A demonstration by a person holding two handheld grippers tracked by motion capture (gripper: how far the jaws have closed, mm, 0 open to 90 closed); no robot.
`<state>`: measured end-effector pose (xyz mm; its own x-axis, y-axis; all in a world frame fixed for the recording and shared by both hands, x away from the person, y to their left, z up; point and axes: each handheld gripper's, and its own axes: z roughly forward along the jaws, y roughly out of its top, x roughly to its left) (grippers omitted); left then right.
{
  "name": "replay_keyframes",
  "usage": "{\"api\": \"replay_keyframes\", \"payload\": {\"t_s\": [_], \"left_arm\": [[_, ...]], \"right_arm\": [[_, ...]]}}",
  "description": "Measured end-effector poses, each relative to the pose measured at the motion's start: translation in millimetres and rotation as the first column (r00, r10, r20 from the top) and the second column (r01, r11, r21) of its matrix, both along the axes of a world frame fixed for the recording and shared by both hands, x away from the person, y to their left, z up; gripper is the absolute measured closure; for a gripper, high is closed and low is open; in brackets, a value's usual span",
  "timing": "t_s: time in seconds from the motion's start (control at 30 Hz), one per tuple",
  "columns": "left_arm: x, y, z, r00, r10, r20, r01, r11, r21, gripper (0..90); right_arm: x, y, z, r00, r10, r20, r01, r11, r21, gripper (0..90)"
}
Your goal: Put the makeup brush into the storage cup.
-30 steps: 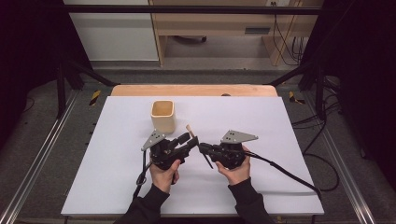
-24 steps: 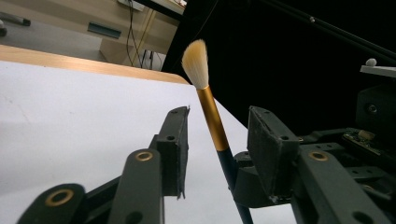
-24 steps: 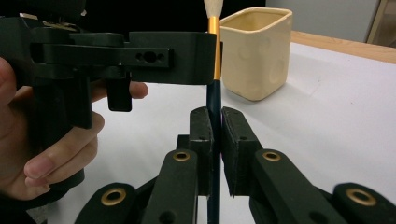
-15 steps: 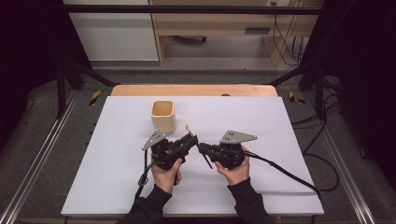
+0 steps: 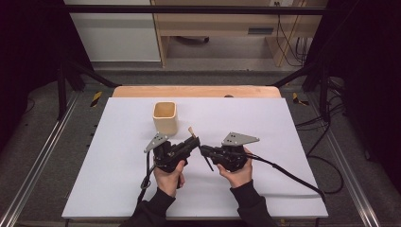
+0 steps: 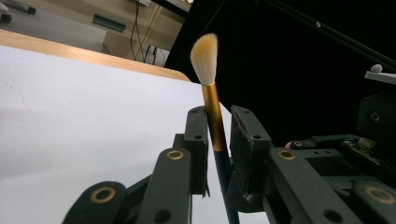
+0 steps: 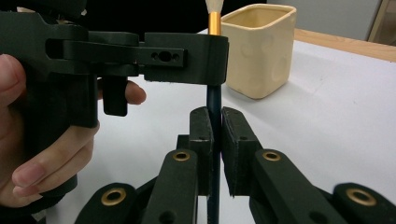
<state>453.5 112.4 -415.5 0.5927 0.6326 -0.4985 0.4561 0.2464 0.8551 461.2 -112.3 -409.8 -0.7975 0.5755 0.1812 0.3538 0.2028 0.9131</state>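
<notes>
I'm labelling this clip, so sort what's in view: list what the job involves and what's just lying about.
In use:
- makeup brush with gold ferrule, dark handle and pale bristles
- left gripper, shut on it
- right gripper, shut on its handle
- probably the cream square ceramic cup

Lying about:
- cables on the floor
</notes>
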Motion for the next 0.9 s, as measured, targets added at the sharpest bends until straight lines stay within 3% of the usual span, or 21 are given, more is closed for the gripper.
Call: {"api": "replay_keyframes", "payload": {"t_s": [0.27, 0.9], "left_arm": [[-0.8, -0.5, 0.7, 0.9999, -0.009, -0.006, 0.009, 0.9997, -0.023, 82.3], [-2.1, -1.3, 3.1, 0.9994, -0.013, 0.032, 0.012, 0.9995, 0.030, 83.0]], "right_arm": [[-0.4, 0.8, 0.1, 1.0000, 0.002, -0.002, -0.002, 1.000, 0.000, 83.5], [-0.2, 1.9, -0.9, 1.0000, 0.005, 0.000, -0.005, 1.000, -0.004, 83.1]]}}
